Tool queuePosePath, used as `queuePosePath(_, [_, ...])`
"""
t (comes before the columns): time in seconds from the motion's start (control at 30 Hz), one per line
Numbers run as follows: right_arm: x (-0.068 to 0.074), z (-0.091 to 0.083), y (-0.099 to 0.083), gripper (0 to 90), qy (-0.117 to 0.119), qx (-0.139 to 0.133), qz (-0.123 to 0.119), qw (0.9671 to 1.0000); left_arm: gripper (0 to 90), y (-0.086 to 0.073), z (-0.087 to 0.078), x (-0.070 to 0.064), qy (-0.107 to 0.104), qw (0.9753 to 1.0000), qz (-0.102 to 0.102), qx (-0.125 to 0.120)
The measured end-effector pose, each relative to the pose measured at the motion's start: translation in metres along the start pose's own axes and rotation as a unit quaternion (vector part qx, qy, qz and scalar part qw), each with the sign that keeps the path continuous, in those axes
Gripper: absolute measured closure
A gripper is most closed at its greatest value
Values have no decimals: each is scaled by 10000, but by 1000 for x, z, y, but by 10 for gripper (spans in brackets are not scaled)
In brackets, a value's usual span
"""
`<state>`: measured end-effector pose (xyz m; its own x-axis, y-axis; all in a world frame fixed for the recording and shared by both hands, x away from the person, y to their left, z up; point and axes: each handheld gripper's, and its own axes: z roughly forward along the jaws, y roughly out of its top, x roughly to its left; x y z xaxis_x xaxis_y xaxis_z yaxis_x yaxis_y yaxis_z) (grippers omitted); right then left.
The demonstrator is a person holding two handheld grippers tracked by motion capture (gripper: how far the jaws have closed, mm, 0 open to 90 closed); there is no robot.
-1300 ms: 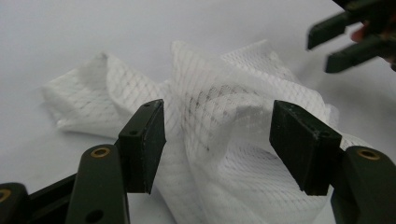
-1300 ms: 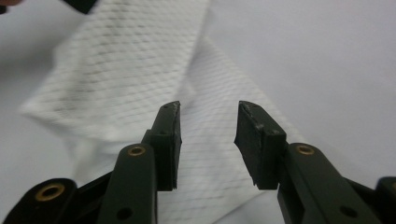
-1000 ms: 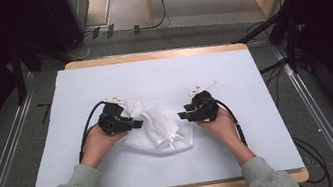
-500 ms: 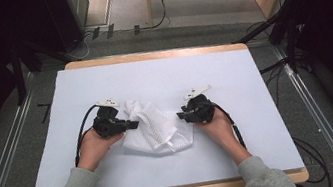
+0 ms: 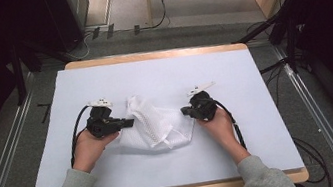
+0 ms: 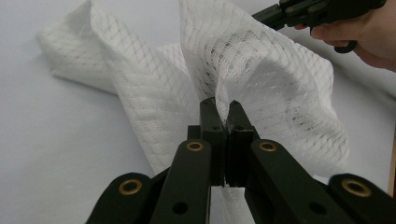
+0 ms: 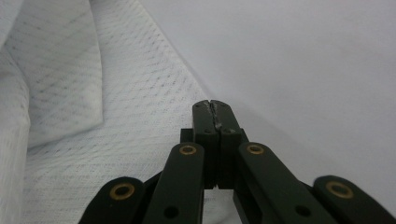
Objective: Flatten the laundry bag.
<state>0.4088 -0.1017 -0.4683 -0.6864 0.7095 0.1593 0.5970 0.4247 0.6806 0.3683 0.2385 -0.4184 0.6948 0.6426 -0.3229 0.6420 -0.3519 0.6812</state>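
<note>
A white mesh cloth (image 5: 157, 125) lies crumpled on the pale table cover (image 5: 162, 76), between my two grippers. My left gripper (image 5: 131, 123) holds the cloth's left edge. In the left gripper view its jaws (image 6: 223, 105) are shut on a raised fold of the cloth (image 6: 266, 79). My right gripper (image 5: 183, 111) is at the cloth's right corner. Its jaws (image 7: 214, 106) are closed, with a thin edge of cloth (image 7: 116, 107) pinched between the tips. The right gripper (image 6: 268, 14) also shows far off in the left gripper view, at the cloth's upper edge.
The table has a wooden rim (image 5: 153, 55) at the back and front. Metal rails (image 5: 8, 164) run along the floor on both sides. Cables (image 5: 309, 146) trail on the floor at the right, and dark stands (image 5: 291, 28) rise at the back right.
Both hands have moved apart, left to the left and right to the right, pulling the cloth wider and flatter between them.
</note>
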Motion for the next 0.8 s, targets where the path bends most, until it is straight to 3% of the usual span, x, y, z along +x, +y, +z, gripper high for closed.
queuePosePath(0.43, [-26, -20, -3, 900, -173, -229, 361, 9989, 899, -2, -20, 2, 285, 9990, 9, -337])
queuePosePath(0.57, [-29, -27, -5, 900, -229, -239, 422, 9986, 898, -4, -21, -1, 304, 9990, 47, -338])
queuePosePath(0.8, [-35, -34, -11, 900, -310, -178, 505, 9981, 892, -16, -16, -8, 150, 9996, -5, -245])
